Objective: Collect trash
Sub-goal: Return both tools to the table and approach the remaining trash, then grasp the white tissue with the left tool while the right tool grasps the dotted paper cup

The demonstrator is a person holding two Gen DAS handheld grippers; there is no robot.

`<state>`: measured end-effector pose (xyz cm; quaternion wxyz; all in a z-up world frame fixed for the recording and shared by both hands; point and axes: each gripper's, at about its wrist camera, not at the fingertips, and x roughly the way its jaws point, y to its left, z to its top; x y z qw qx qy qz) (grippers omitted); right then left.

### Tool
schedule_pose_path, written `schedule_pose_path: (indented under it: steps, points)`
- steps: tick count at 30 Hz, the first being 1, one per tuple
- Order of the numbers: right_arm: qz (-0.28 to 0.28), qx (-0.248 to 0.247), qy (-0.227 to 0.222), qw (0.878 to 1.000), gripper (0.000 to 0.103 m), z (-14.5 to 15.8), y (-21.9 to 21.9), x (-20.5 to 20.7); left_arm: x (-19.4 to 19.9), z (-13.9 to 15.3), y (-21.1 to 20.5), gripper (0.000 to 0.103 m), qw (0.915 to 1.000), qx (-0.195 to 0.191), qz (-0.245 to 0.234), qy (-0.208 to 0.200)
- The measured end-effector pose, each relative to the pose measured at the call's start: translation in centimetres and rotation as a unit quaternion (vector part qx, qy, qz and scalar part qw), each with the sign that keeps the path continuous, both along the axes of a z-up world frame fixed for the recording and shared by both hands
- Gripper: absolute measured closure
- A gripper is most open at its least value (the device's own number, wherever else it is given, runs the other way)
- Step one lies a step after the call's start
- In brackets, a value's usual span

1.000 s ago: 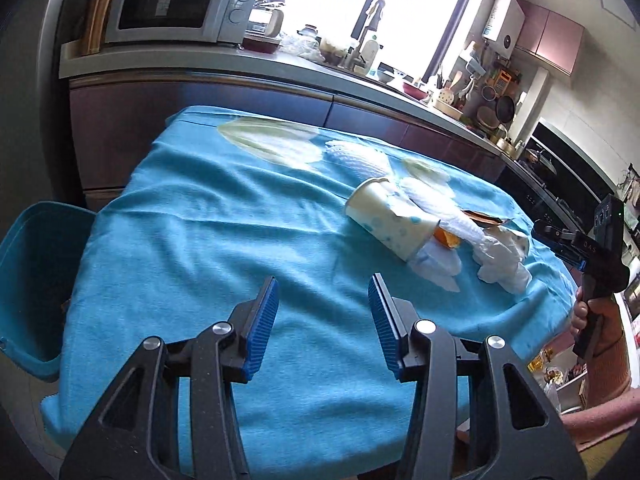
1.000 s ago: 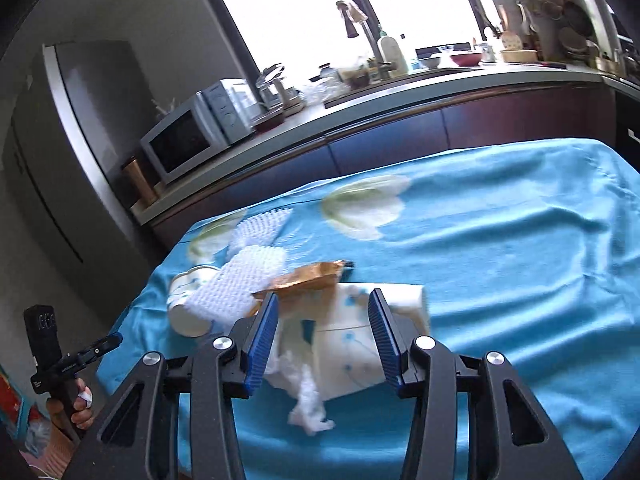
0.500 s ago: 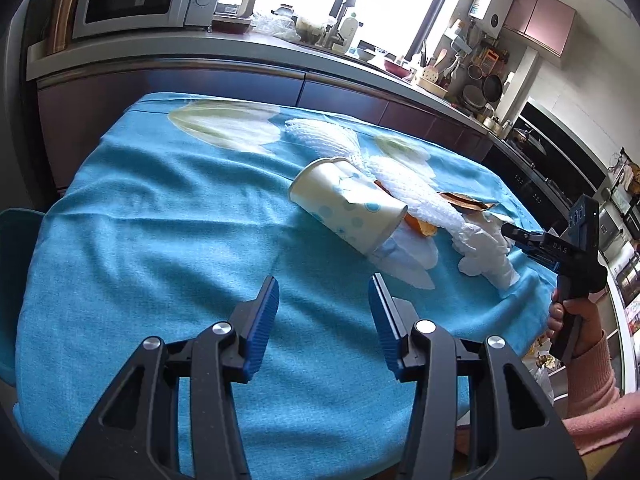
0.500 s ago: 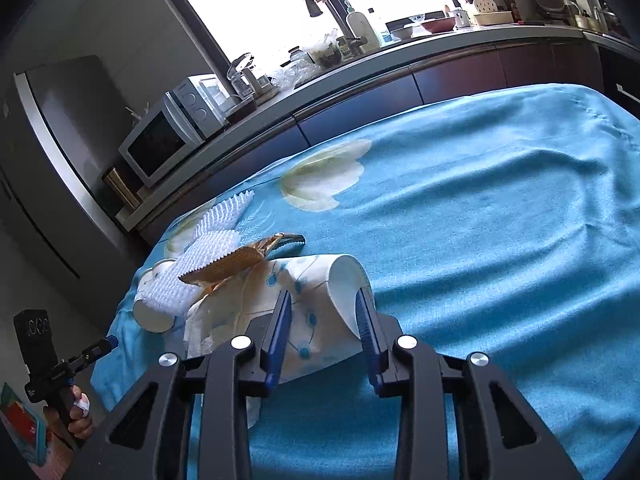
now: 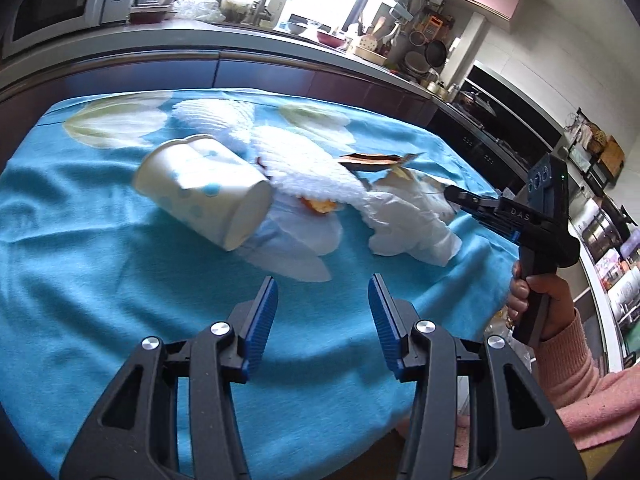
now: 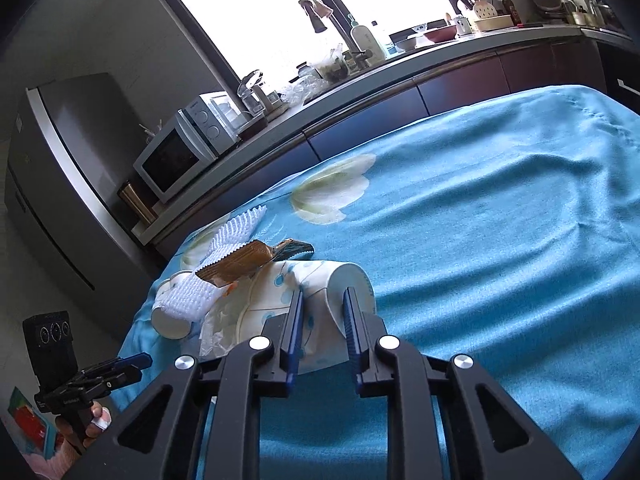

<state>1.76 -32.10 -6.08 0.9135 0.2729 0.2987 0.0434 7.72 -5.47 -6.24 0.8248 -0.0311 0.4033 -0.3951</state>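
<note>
The left tool (image 5: 323,312) is hovering with its blue pads wide apart above the tabletop covered with a turquoise flower-print cloth (image 5: 100,280), and it is gripping nothing. Ahead of it, on the left, a white paper cup with blue dots (image 5: 204,196) is lying on its side on the cloth. Just beside it to the right, a white foam net sleeve (image 5: 304,160) is lying partly over the trash pile, and a brown torn wrapper (image 5: 372,159) is resting on top. Further right, a crumpled white tissue (image 5: 408,224) is lying near the cloth edge. The right tool (image 6: 320,312) is narrowed around the rim wall of a second white paper cup with a light blue print (image 6: 348,280), one pad outside and one inside the mouth.
</note>
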Motion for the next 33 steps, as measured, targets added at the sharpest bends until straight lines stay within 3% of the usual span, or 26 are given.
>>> schedule_pose_path:
  steps: [7, 10, 14, 16, 18, 21, 23, 33]
  points:
    - [0.037, 0.025, -0.012, 0.999, 0.085, 0.2, 0.6, -0.9, -0.7, 0.3, -6.4, 0.050, 0.9970, -0.009, -0.076, 0.008]
    - [0.067, 0.020, -0.015, 0.997, 0.085, 0.4, 1.9, -1.1, -0.7, -0.1, -7.8, 0.042, 0.9968, -0.002, -0.079, 0.011]
    - [0.081, 0.015, -0.016, 0.996, 0.085, 0.3, 2.4, -1.4, 0.1, -1.0, -8.6, 0.043, 0.9976, 0.007, -0.064, 0.027]
    - [0.079, 0.017, -0.015, 0.997, 0.085, 0.1, 2.1, -1.5, 0.7, -1.4, -8.7, 0.047, 0.9978, 0.011, -0.055, 0.035]
    - [0.077, 0.021, -0.015, 0.997, 0.085, 0.0, 1.9, -1.6, 1.3, -1.9, -8.4, 0.071, 0.9978, 0.016, -0.049, 0.042]
    - [0.073, 0.021, -0.015, 0.997, 0.085, -0.1, 1.8, -1.8, 1.7, -2.6, -8.3, 0.087, 0.9966, 0.012, -0.050, 0.065]
    - [0.070, 0.024, -0.017, 0.997, 0.085, 0.0, 1.6, -1.9, 1.2, -2.6, -8.0, 0.092, 0.9970, 0.013, -0.053, 0.055]
    - [0.069, 0.022, -0.042, 0.996, 0.085, 1.8, 1.5, -2.5, -1.7, -0.6, -2.8, 0.093, 0.9973, -0.008, -0.066, 0.032]
